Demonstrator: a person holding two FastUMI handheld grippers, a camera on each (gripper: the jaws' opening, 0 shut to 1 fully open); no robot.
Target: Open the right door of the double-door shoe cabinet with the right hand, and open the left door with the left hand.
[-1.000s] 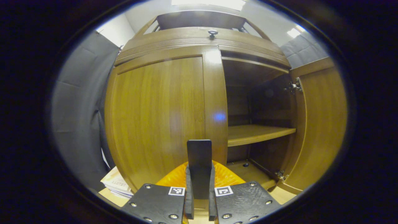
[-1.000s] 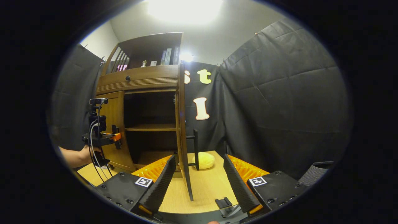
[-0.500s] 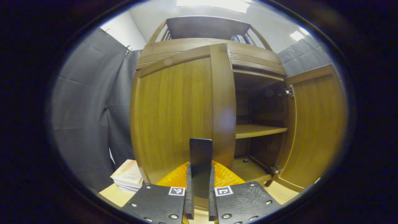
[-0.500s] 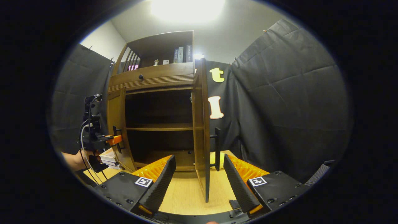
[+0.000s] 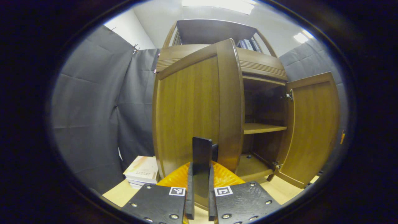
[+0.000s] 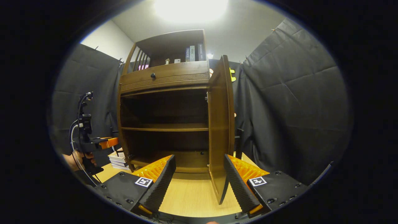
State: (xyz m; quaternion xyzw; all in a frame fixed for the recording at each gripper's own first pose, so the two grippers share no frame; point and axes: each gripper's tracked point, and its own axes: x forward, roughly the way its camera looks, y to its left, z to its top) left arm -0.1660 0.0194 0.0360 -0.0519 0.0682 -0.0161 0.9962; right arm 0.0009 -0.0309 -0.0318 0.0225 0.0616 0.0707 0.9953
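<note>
Since a moment ago the left door (image 5: 199, 109) has swung farther out, the left gripper (image 5: 199, 189) with its jaws clamped on the door's dark handle (image 5: 202, 155). The right door (image 6: 221, 124) stands wide open; the right gripper (image 6: 196, 180) hangs before it, jaws spread and empty. Writing on the stacked books (image 5: 142, 170) on the desk (image 6: 189, 196) is too blurred to read.

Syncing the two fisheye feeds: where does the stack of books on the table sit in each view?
Left gripper view: stack of books, lower left, beside the left door, left of the left gripper.
Right gripper view: stack of books, lower left, just left of the cabinet's bottom corner, behind the left gripper.
Shared landmark: the middle shelf inside the cabinet.
</note>
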